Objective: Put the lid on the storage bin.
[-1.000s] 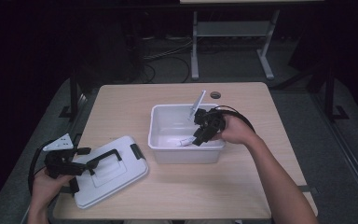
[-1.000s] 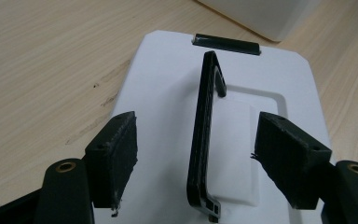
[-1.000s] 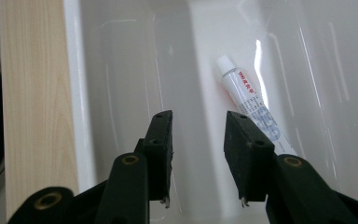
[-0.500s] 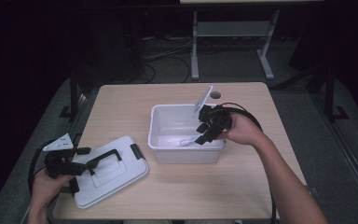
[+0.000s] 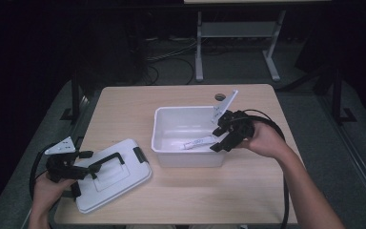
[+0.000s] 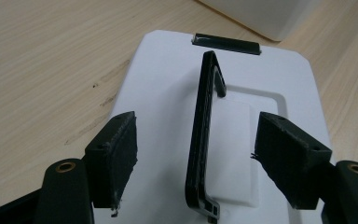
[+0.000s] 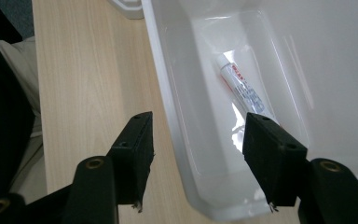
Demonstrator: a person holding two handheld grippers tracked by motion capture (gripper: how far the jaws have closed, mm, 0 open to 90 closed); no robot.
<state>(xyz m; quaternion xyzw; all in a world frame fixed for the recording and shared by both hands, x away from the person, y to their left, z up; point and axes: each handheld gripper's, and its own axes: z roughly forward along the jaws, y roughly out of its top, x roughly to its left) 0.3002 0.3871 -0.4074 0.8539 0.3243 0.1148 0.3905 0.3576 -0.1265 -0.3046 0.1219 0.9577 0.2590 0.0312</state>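
A white rectangular plastic bin (image 5: 171, 143) is seen standing near the middle of the light wooden worktop (image 5: 124, 105). A small white tube with red and dark print (image 7: 242, 86) lies flat on the bin's floor, close to the wall nearest the person. The right claw (image 5: 221, 137) is held above the bin's right end, tilted down toward it, with its jaws spread wide and nothing between them. In the right gripper view, the bin's rim passes between the two jaws, and the tube's lower end lies just beside the right-hand jaw, partly hidden behind it.

The flat white plastic lid with a black folding handle (image 5: 112, 174) rests on the worktop well apart from the bin, at the left front corner. The left claw (image 6: 196, 158) is held wide open, and the raised black handle (image 6: 205, 126) stands between its jaws, untouched by either.
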